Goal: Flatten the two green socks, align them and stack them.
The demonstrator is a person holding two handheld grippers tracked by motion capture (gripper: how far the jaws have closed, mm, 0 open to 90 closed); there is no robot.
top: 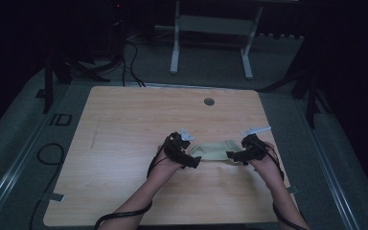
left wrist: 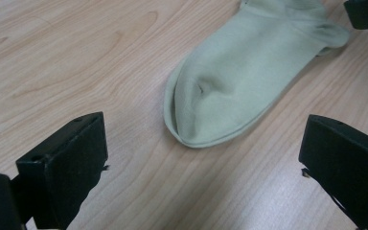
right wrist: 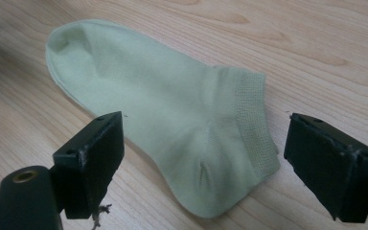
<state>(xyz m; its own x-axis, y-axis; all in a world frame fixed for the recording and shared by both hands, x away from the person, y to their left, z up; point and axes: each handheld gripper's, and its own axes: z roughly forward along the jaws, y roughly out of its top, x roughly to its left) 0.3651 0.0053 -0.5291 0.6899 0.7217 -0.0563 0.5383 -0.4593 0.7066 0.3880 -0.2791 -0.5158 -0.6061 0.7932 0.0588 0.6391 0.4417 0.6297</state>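
Note:
A pale green ankle sock (top: 214, 150) lies flat on the wooden table (top: 124, 124), between the two hand-held grippers. My left gripper (top: 195, 161) stands open at the sock's toe end (left wrist: 206, 100), its jaws wide apart and just short of the fabric. My right gripper (top: 230, 155) is open too, with its jaws on either side of the heel and ribbed cuff (right wrist: 249, 120). In the left gripper view the sock (left wrist: 249, 67) stretches away toward the other gripper's black jaw tip at the top right. The right gripper view has the sock (right wrist: 172, 115) running to the upper left.
A round grey grommet (top: 209, 101) sits in the table near its far edge. Beyond the table stand a white frame leg (top: 175, 43) and dark stands with cables (top: 129, 57) on the grey floor. A black cable loops on the floor at the left (top: 48, 153).

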